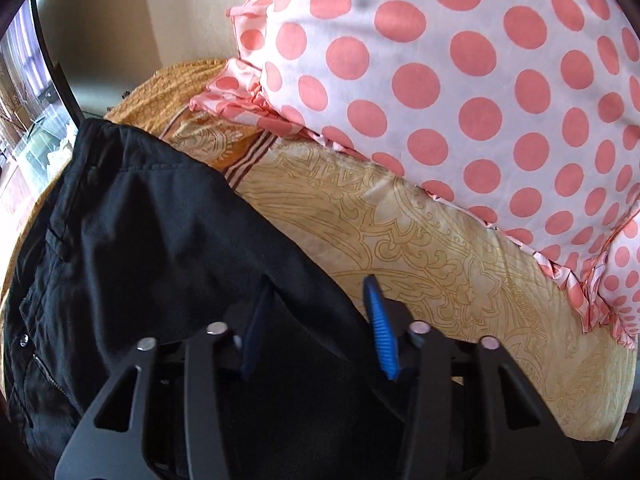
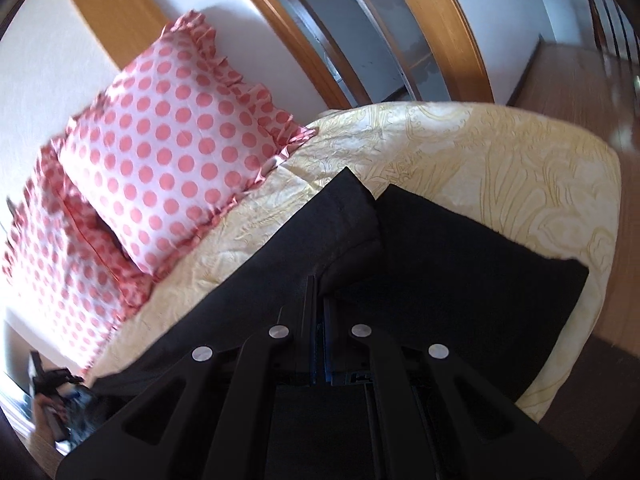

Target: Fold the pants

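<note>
Left gripper (image 1: 318, 300) sits over the black pants (image 1: 160, 232), jaws part-way apart with the pants' edge fabric running between them; hard to say if the blue pads (image 1: 382, 332) actually press the cloth, probably not yet. Its lower body cuts off the bottom of the view and hides the pants below. Right gripper (image 2: 320, 292) has its jaws closed together, pinching a fold of the pants (image 2: 460, 264) at the tips; the contact point is dark on dark, barely readable. Pants lie flat on the yellow patterned bedsheet (image 1: 440, 248), waistband end with zipper and button in the left wrist view, leg ends spread in the right wrist view. Polka-dot pillows (image 1: 460, 80) just beside the pants, resting on the sheet, two stacked in the right view. Orange textured blanket (image 1: 160, 88) behind the waistband. Wooden door frame (image 2: 452, 32) and floor beyond the bed. Blurred clutter at lower left of the right view, unidentifiable.
</note>
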`<state>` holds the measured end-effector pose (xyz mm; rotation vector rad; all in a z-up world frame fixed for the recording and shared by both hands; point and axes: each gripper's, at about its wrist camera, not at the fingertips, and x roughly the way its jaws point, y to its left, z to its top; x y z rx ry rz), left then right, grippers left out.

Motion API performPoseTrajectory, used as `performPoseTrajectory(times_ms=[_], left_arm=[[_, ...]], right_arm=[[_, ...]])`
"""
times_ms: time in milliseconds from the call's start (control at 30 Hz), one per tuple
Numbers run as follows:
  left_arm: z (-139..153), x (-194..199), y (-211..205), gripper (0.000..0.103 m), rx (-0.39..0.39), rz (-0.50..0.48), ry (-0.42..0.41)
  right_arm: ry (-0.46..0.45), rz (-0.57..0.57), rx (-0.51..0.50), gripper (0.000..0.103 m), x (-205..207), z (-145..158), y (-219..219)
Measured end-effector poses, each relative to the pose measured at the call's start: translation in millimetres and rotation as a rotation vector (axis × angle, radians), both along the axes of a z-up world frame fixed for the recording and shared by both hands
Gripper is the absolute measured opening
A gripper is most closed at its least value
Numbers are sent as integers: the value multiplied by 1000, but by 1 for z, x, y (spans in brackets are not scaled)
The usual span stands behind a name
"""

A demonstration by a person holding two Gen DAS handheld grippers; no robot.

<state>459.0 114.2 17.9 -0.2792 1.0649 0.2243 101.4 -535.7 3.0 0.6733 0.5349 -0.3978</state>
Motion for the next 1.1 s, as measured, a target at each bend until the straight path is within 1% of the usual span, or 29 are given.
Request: performPoseTrajectory(times_ms=[67, 100, 133, 200, 267, 400, 500, 633, 800, 867, 1100], left_arm=[[-4, -5, 5, 15, -39, 17, -12], [-3, -8, 7, 12, -53, 23, -28], [0, -13, 9, 6, -59, 27, -52], [11, -25, 9, 6, -49, 18, -101], [27, -43, 11, 6, -56, 13, -157], [48, -94, 18, 6, -62, -5, -255], [59, -132, 20, 6, -75, -14, -303], [66, -177, 28, 6, -78, -22, -355], [76, -223, 28, 6, -82, -35, -411], [78, -242, 27, 6, -66, -38, -433], [71, -298, 27, 6, -58, -36, -464]], right_arm=[[12, 13, -20, 2, 2, 1, 1], [18, 20, -31, 2, 4, 2, 2], [24, 25, -38, 2, 5, 3, 2], [42, 39, -59, 2, 8, 4, 2], [68, 51, -83, 2, 11, 5, 2], [119, 73, -121, 3, 16, 4, 3], [136, 84, -152, 2, 15, 5, 6], [143, 95, -190, 3, 13, 9, 10], [155, 116, -225, 3, 11, 13, 11], [164, 125, -243, 3, 10, 14, 12], [176, 154, -270, 3, 0, 16, 10]])
